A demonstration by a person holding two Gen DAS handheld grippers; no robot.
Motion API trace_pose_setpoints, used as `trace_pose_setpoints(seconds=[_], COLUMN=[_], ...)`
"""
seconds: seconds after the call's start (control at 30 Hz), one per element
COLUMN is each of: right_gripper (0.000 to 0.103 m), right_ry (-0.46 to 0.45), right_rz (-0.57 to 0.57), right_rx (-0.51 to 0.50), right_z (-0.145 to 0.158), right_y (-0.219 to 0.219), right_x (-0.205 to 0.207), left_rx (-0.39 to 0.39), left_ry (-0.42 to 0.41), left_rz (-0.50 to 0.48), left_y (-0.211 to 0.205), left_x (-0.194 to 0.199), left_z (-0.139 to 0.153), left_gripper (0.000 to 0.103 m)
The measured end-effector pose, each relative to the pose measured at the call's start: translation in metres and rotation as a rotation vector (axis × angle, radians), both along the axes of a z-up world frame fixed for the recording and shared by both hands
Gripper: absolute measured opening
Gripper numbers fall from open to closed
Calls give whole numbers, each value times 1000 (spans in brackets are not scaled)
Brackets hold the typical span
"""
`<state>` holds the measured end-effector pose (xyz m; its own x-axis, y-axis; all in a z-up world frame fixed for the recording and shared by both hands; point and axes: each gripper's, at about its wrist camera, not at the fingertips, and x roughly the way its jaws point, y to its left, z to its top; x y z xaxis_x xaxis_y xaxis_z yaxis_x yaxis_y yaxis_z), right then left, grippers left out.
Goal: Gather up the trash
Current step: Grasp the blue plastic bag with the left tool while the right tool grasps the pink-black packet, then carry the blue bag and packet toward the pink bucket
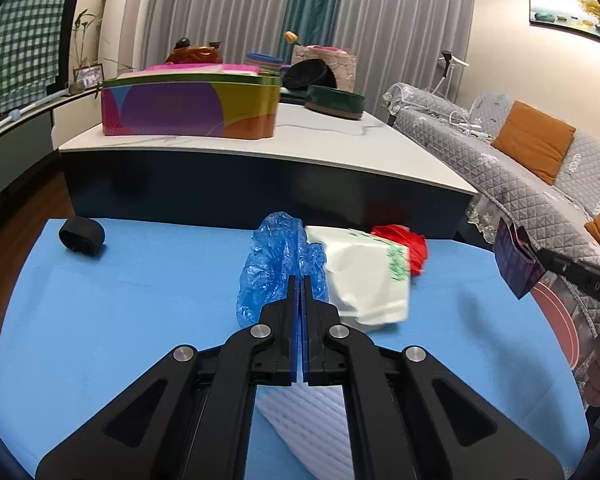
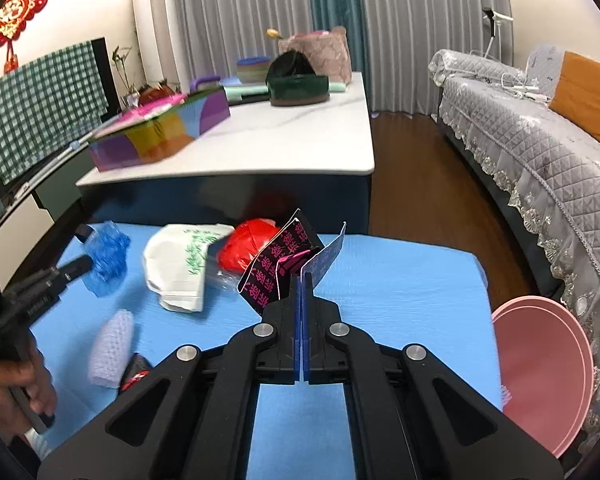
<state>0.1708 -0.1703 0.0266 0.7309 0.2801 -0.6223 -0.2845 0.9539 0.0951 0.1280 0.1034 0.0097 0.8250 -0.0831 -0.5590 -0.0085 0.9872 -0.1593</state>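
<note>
The left claw (image 1: 299, 280), low in the middle of the left wrist view, is pinched tight on a crumpled blue plastic bag (image 1: 278, 264), whose film bulges up and to the left of the fingertips above the blue foam-covered surface (image 1: 120, 300). Just right of the bag, touching it, lies a white plastic bag with green print (image 1: 364, 276), and behind that, toward the centre right of the frame, a crumpled red plastic bag (image 1: 410, 246). A ribbed white foam sheet (image 1: 300, 412) shows between the claw's arms at the bottom. A black cylindrical object (image 1: 82, 236) lies on its side at the upper left corner of the blue surface.

The right claw (image 2: 302, 280), centre of the right wrist view, is clamped shut on a folded black paper carton with pink characters (image 2: 278, 264), which opens upward and outward from the fingertips, clear of the surface. A pink round bin (image 2: 540, 372) stands at the right edge of that frame, beside the blue surface. At lower left lie a piece of pale bubble wrap (image 2: 112, 350) and a small black and red packet (image 2: 134, 370), just beside one another. A person's hand (image 2: 16, 384) grips the other tool's handle at the left edge.
</note>
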Motion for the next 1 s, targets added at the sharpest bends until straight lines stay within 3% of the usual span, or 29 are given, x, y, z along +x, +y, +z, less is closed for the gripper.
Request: trace_pose_setpoints(seconds=[0.4,1.0], right_gripper=[1,1], right_ry=[-68,-101], right_rz=[-36,-143], right_rx=[-5,4], right_z=[25,39], right_y=[-21,-86], right_x=[-43,-67], left_rx=[-16,-22], left_ry=[-30,-62], left_rz=[-23,-112], left_y=[-36,-100], left_x=[-29,-40], left_z=[9,22], left_gripper=[1,1])
